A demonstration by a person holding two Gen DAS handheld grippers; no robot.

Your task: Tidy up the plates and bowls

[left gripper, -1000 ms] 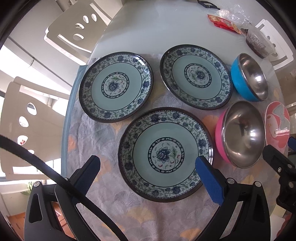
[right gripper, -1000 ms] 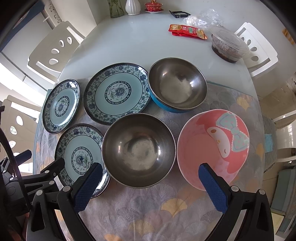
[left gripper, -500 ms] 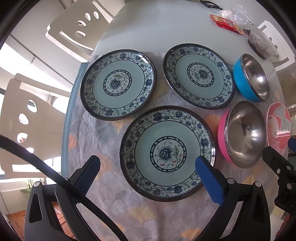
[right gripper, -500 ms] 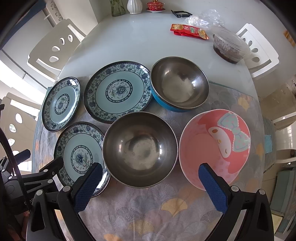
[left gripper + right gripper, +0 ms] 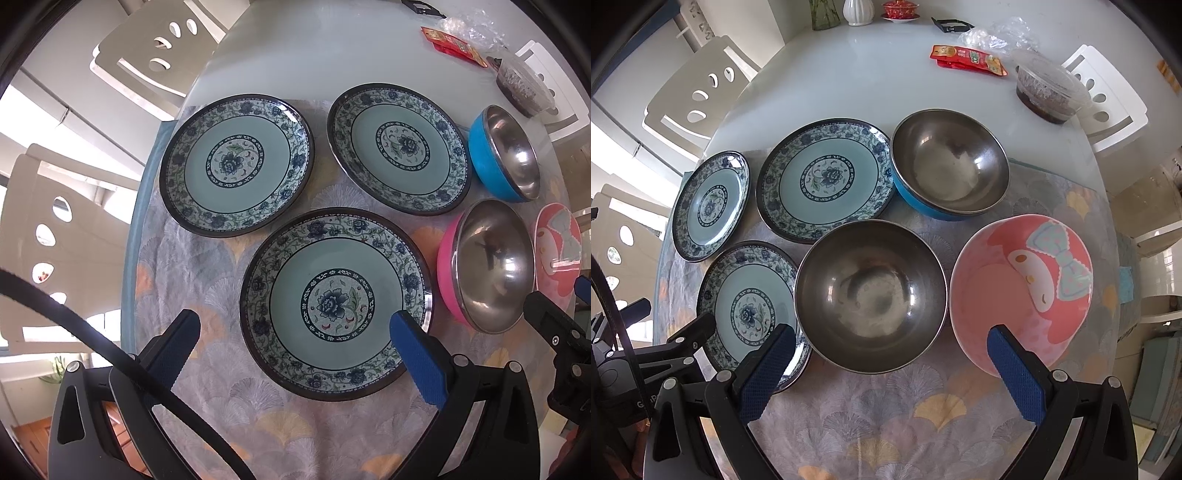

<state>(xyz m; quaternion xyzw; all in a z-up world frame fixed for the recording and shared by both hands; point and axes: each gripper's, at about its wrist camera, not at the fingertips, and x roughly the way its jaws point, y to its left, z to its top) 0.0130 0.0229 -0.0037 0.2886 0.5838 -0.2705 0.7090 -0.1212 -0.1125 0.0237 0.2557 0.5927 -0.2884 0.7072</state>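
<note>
So nothing is stacked yet: every piece sits by itself on the patterned cloth (image 5: 229, 398) over the table (image 5: 849, 74), and all the sorting is left to do.

Going left to right, my left gripper (image 5: 295, 343) hangs over the near edge with its jaws spread wide and holding nothing. Furthest left lies the far-left plate (image 5: 236, 164), flat and apart from its neighbours. Next is the near plate (image 5: 334, 302), directly ahead of my left jaws, with the right blue pad over its rim; I cannot tell whether it touches. Beyond it sits the far-right plate (image 5: 400, 149), whose edge comes up against the blue bowl (image 5: 951, 162). In front of that stands the pink steel bowl (image 5: 487, 266), its rim overlapping the near plate's edge in the right wrist view. Last on the right is the cartoon bowl (image 5: 1023, 288), just beside it. My right gripper (image 5: 890, 365) hovers before these two bowls, jaws spread and empty.

By my reckoning, three plates want one pile and three bowls want nesting; the near plate looks the likeliest first pick for my left side.
</note>
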